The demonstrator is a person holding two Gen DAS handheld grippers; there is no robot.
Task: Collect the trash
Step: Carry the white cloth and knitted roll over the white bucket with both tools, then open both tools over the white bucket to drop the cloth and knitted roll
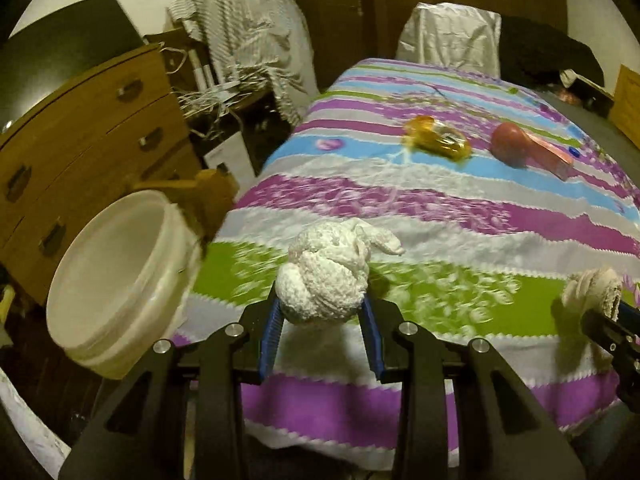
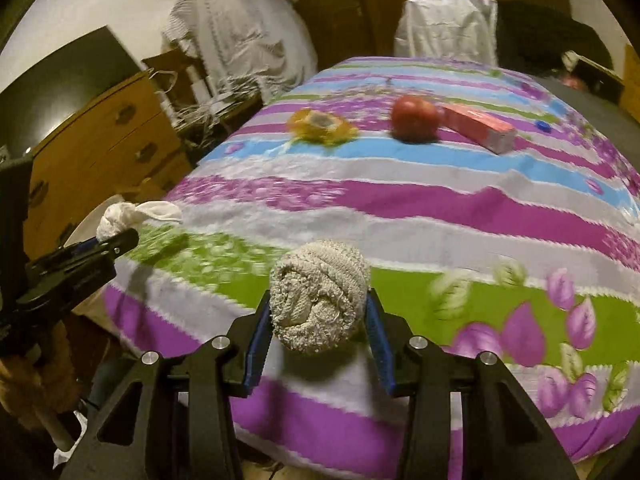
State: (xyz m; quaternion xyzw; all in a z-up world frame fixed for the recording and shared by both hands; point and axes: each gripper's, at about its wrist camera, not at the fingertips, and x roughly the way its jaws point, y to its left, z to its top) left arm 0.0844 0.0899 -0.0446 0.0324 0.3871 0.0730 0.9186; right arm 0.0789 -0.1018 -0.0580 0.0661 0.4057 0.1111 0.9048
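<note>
While your left gripper (image 1: 322,312) clamps a white wad (image 1: 326,276) and your right gripper (image 2: 318,320) a grey wad (image 2: 318,296) above the striped bedspread (image 1: 460,220), the bucket (image 1: 116,280) waits at nine o'clock.

Each gripper (image 1: 322,312) (image 2: 318,312) is black-framed with blue ribbed pads and silver screws.

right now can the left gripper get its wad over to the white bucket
Probably yes: the left gripper is shut on the white paper wad, and the white bucket sits open just to its left with nothing visible between.
</note>
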